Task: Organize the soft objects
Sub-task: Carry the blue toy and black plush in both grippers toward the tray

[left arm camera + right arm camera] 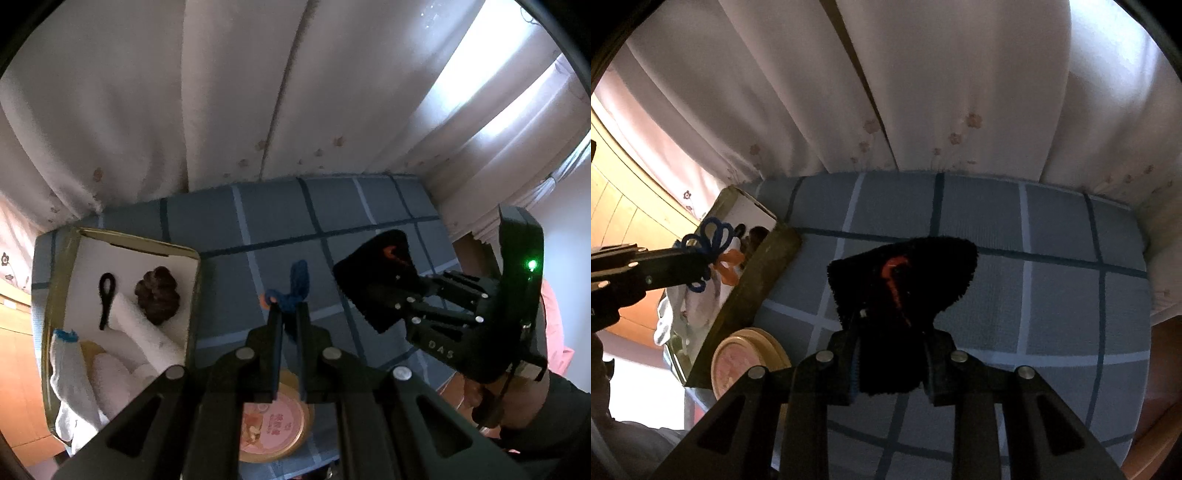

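A home, likely a bedroom. Flowered curtains (923, 110) hang behind the checked table (1052, 258). Wooden flooring (624, 206) lies beside it.

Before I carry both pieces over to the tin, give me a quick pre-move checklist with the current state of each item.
1. Left claw shut on the blue pipe-cleaner flower: ok.
2. Right claw shut on the black fuzzy cloth: ok.
3. Cloth clear of the checked cover: cannot tell; it hangs from the claw, lower edge hidden.
4. Open tin free of a lid: ok.
5. Room in the tin: cannot tell; white glove, white roll, brown scrunchie and black loop already fill much of it.
6. Round pink lid out of the way: not ok, it lies just beside the tin.
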Demonstrator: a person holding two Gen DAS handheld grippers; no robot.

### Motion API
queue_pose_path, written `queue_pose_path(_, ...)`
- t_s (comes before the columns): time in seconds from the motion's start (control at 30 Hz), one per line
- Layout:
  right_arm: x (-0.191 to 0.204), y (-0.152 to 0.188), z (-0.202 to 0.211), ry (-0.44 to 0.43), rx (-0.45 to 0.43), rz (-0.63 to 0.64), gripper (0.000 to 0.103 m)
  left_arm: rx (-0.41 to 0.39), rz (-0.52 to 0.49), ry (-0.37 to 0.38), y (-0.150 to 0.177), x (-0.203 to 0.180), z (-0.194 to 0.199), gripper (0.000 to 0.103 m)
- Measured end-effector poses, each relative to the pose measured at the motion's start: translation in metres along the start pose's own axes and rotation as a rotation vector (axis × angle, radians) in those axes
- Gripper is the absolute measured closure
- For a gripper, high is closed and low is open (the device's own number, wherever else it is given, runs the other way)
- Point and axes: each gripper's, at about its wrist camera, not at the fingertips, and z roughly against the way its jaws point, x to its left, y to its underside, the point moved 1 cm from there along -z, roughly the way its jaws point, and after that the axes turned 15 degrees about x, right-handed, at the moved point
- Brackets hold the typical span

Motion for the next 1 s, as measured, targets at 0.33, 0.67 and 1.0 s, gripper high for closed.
queue_pose_path(0.33,0.026,-0.006,0.012,-0.013,-0.021,0.027,0.075,-0.021,0.027,-0.029,0.013,0.019,0.016,0.099)
queue_pose_path(0.67,0.051,-0.012,0.010,-0.019,-0.015,0.066,0.075,-0.033,0.064,-0.035,0.024,0.038,0.027,0.099)
queue_pose_path(1.0,0.069,-0.017,0.011,-0.023,-0.019,0.094,0.075,-0.046,0.085,-0.037,0.031,0.047,0.035,0.099)
